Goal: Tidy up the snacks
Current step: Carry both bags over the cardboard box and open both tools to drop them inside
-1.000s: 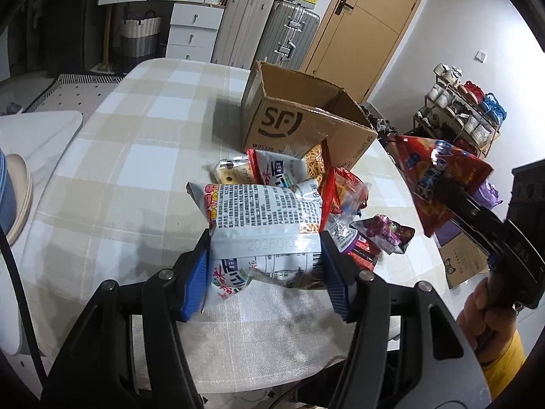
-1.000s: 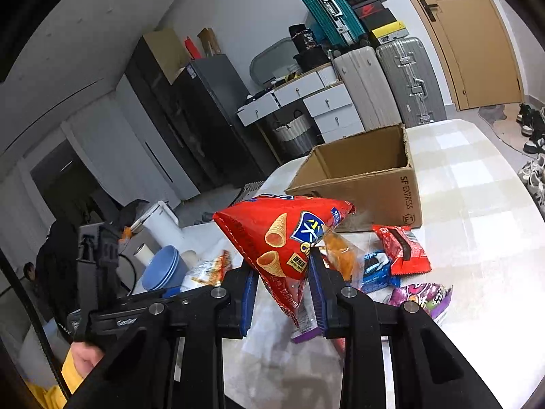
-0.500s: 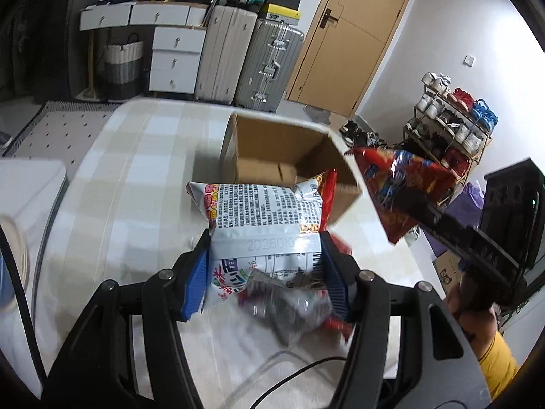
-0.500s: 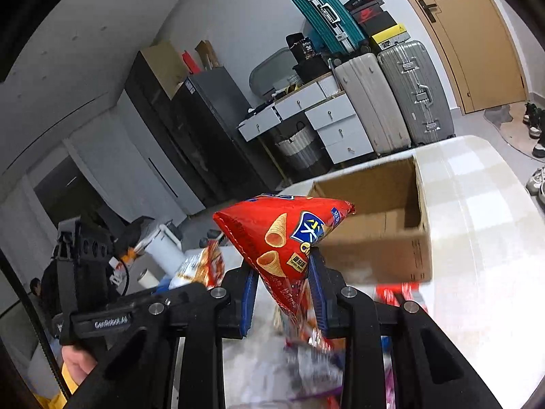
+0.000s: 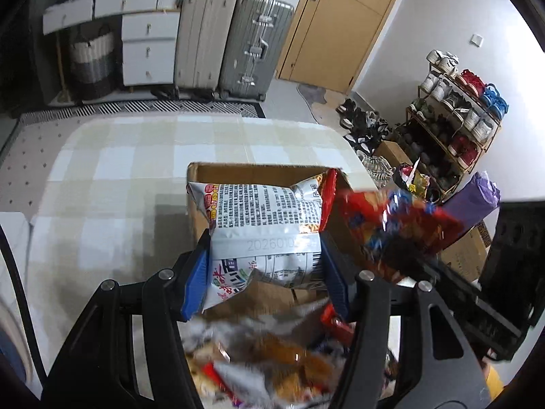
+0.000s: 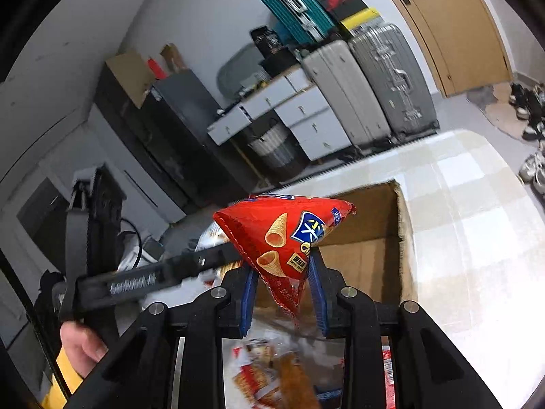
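Blurred snack packets (image 5: 265, 361) are lying nearest on the checked tablecloth (image 5: 112, 177). Above them the left gripper (image 5: 265, 266) is clamping a white printed bag (image 5: 265, 218), long axis running away toward the cardboard box (image 5: 259, 170). Beside it the right gripper (image 6: 282, 289) is pinching a red cone-snack bag (image 6: 279, 235) by its lower corner, its wide end up over the box.

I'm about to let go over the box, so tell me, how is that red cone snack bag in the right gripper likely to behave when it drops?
The red cone snack bag looks puffed with air, so probably light. The right gripper pinches only its thin lower corner and the bag keeps its shape, so fairly springy, not floppy. Its glossy film may slide off the cardboard box rim.
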Tool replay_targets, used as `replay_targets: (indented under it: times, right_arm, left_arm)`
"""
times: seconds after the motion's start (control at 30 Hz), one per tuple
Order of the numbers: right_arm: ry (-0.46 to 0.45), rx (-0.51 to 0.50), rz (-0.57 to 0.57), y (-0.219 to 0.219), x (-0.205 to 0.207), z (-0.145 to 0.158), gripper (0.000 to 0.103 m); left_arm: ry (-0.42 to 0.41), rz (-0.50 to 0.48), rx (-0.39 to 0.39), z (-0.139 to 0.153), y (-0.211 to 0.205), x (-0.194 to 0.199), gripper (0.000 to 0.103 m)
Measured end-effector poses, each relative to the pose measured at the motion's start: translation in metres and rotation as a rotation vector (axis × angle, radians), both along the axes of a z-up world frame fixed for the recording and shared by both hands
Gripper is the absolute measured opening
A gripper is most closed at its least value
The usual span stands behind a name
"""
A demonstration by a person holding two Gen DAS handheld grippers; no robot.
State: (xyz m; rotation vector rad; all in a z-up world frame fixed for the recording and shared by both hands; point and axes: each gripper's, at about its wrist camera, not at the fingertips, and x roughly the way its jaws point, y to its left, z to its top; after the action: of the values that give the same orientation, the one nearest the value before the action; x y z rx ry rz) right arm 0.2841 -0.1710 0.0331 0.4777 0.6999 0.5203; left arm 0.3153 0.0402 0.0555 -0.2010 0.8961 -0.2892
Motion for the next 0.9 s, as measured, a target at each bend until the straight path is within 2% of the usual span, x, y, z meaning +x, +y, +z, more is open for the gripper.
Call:
replay_targets:
  times: [0.17,0.23,0.37,0.43,0.57,0.67,0.9]
  right_arm:
    - [0.052,-0.07,-0.006,-0.003,0.029,-0.015,0.028]
    - [0.065,-0.086,0.0,-0.003,0.037,-0.021,0.028]
    - [0.104,-0.112,0.015,-0.002,0.053,-0.032,0.028]
    - [0.123,-0.121,0.027,-0.003,0.059,-0.037,0.028]
    - [0.16,-0.159,0.05,0.001,0.069,-0.046,0.028]
    - [0.168,-0.175,0.041,0.002,0.07,-0.05,0.028]
    - [0.191,-0.196,0.009,-0.002,0.064,-0.051,0.029]
  left_arm:
    - [0.062,-0.025,0.04,-0.02,-0.012,0.047,0.056]
    - [0.083,-0.026,0.031,-0.031,-0.013,0.061,0.056]
    - [0.156,-0.01,-0.083,-0.063,-0.003,0.087,0.056]
    - [0.19,0.001,-0.129,-0.076,0.005,0.093,0.056]
    - [0.163,-0.008,-0.075,-0.08,-0.003,0.093,0.057]
    - [0.177,-0.012,-0.057,-0.088,-0.008,0.095,0.057]
    - [0.224,-0.027,-0.107,-0.09,-0.012,0.091,0.057]
